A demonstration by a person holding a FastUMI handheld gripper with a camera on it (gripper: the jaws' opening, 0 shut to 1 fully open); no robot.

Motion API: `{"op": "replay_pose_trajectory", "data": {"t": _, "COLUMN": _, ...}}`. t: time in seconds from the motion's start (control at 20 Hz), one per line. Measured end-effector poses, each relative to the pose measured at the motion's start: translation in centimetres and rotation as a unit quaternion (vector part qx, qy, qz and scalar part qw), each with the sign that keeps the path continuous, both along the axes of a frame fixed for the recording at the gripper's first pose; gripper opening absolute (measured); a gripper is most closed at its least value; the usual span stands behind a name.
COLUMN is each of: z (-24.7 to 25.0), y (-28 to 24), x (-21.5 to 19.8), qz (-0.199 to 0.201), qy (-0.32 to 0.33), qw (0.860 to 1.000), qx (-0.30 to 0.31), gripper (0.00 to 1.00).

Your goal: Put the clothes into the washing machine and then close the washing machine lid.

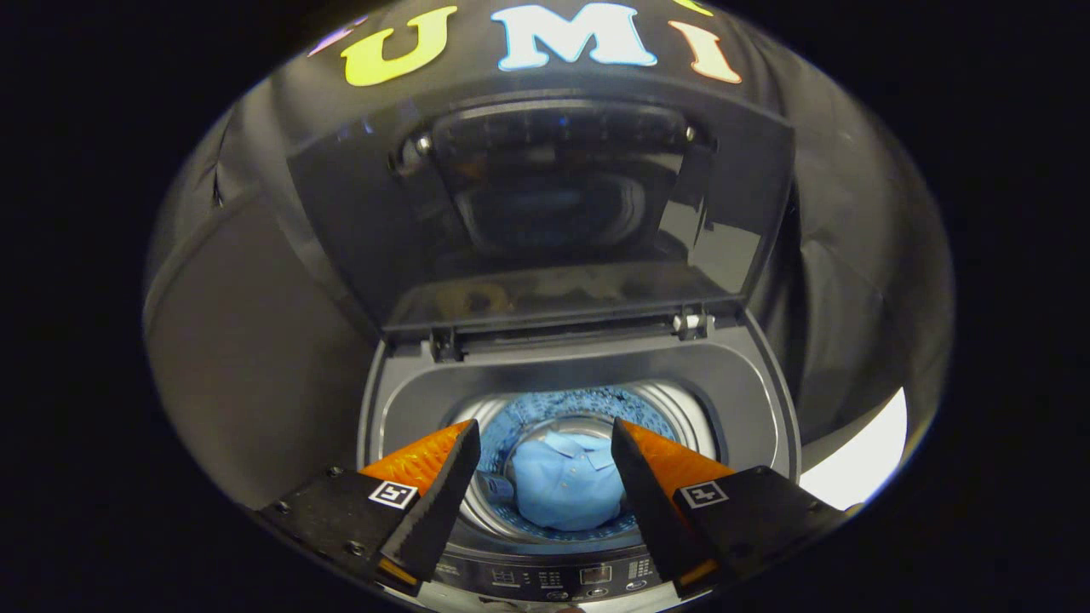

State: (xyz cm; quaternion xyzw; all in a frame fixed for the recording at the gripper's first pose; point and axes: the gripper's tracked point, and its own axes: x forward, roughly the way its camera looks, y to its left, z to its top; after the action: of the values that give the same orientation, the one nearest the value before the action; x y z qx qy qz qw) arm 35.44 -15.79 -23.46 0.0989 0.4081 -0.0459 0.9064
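The gripper (pixel 545 443) hangs above the open top of the washing machine (pixel 749 400), looking down into it; its jaws are released, spread wide with nothing between them, and both fingers stand clear of the machine's rim. Through the gap between the fingers shows the drum (pixel 681 417), its ribbed metal wall curving round; the light blue shirt (pixel 566 489) lies bunched at the bottom of the drum, collar and a row of small buttons facing up, so the clothes sit inside the machine, below and just beyond the fingertips (pixel 467 434). A patterned blue band runs round the far inner side of the drum, behind the shirt.

The washing machine lid (pixel 341 213) stands raised, tilted back against the dark booth wall; its glossy window (pixel 553 187) mirrors the drum and a faint blue patch of the shirt. Two hinges join the lid to the back edge of the machine's top; the right hinge (pixel 694 322) has a pale fitting, the left one (pixel 444 343) is dark. The control panel (pixel 588 579) runs along the near edge of the machine, under the fingers, with a small display and rows of markings too small to tell. A bright patch of floor (pixel 860 468) shows beside the machine on its right.
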Motion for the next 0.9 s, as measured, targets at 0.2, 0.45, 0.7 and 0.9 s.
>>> {"op": "replay_pose_trajectory", "data": {"t": 0.2, "z": 6.4, "y": 0.8, "x": -0.2, "qz": 0.014, "qy": -0.088, "qw": 0.996, "qx": -0.011, "gripper": 0.96}}
{"op": "replay_pose_trajectory", "data": {"t": 0.45, "z": 14.5, "y": 2.5, "x": -2.4, "qz": 0.017, "qy": -0.179, "qw": 0.984, "qx": -0.003, "gripper": 0.96}}
{"op": "replay_pose_trajectory", "data": {"t": 0.7, "z": 20.6, "y": 3.1, "x": -5.3, "qz": 0.013, "qy": -0.255, "qw": 0.967, "qx": -0.018, "gripper": 0.95}}
{"op": "replay_pose_trajectory", "data": {"t": 0.9, "z": 23.3, "y": 4.0, "x": -8.7, "qz": 0.015, "qy": -0.288, "qw": 0.957, "qx": -0.018, "gripper": 0.95}}
